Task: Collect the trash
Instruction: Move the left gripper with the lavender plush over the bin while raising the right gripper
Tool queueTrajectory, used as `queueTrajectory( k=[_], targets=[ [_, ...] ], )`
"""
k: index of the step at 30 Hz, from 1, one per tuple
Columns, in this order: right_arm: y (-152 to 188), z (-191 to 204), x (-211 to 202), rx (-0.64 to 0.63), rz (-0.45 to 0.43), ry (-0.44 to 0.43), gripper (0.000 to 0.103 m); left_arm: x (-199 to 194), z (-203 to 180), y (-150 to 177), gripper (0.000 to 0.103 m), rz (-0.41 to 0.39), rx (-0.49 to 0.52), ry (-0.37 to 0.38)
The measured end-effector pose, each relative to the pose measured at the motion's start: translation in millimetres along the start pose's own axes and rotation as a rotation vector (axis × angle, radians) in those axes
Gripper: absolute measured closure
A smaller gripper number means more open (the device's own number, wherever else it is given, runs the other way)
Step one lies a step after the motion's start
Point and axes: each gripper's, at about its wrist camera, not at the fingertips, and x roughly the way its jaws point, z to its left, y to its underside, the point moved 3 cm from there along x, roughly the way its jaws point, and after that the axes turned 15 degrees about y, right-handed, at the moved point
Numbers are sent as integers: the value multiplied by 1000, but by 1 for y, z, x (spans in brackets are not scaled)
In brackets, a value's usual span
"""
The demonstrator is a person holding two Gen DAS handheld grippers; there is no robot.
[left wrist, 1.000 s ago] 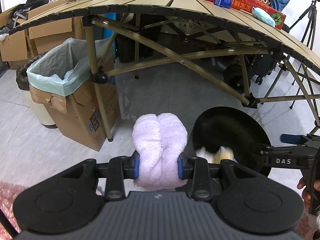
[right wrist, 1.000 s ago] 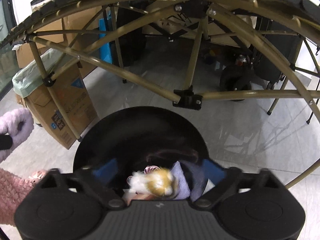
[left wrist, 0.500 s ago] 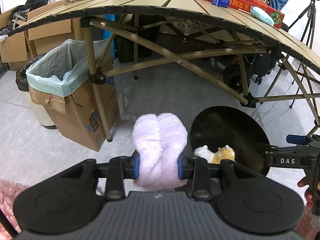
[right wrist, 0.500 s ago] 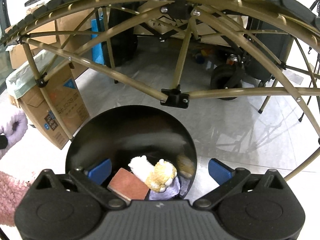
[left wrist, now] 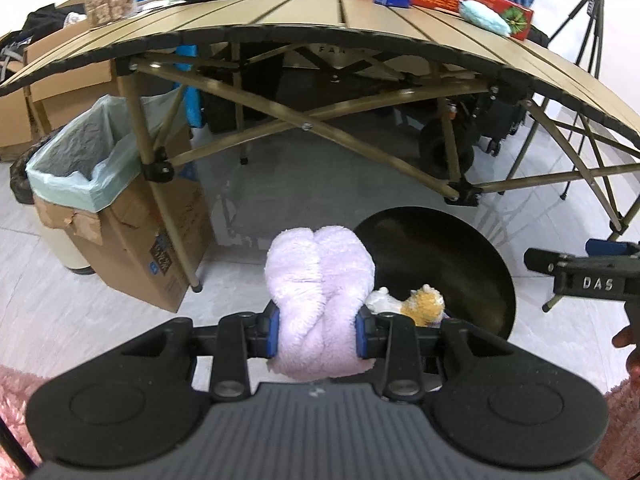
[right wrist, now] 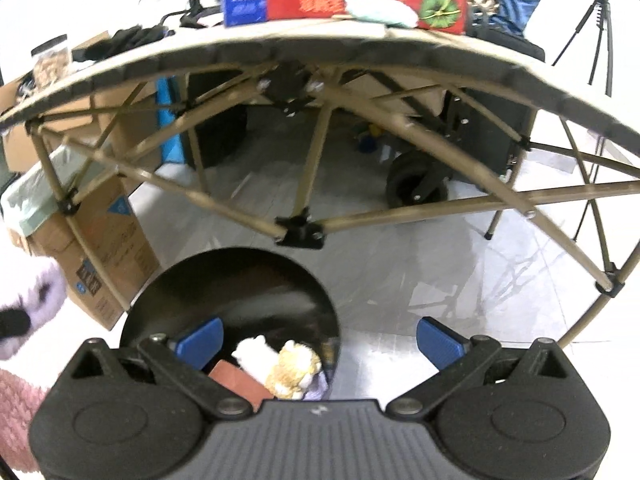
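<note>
My left gripper (left wrist: 318, 332) is shut on a fluffy lilac cloth bundle (left wrist: 320, 264), held above the floor; the bundle (right wrist: 36, 296) also shows at the left edge of the right wrist view. Just right of it a black round bowl (left wrist: 440, 248) sits low on the floor. It holds a white-and-orange fluffy scrap (left wrist: 420, 300), a red-brown block (right wrist: 236, 380) and a bit of purple cloth. My right gripper (right wrist: 320, 340) hangs open over the bowl's right rim (right wrist: 280, 264), gripping nothing. Its black body (left wrist: 592, 280) shows at the right of the left wrist view.
A cardboard box lined with a pale green bag (left wrist: 80, 160) stands at the left by a table leg (left wrist: 160, 184). The folding table (left wrist: 360, 28) spans ahead, cluttered with boxes and a jar. A tripod (left wrist: 592, 20) stands far right. Pink rug (left wrist: 16, 408) lies near.
Both grippers have lifted, so the table top shows more. The right gripper has drawn right of the bowl, which now lies left in its view. The left keeps the lilac bundle.
</note>
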Motion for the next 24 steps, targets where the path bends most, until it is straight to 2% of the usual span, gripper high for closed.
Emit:
queueTrajectory(
  k=[24],
  targets=[
    [-14,-112,-30,242,-29,138,0,55,-84,-21,69,66,155,129]
  ],
)
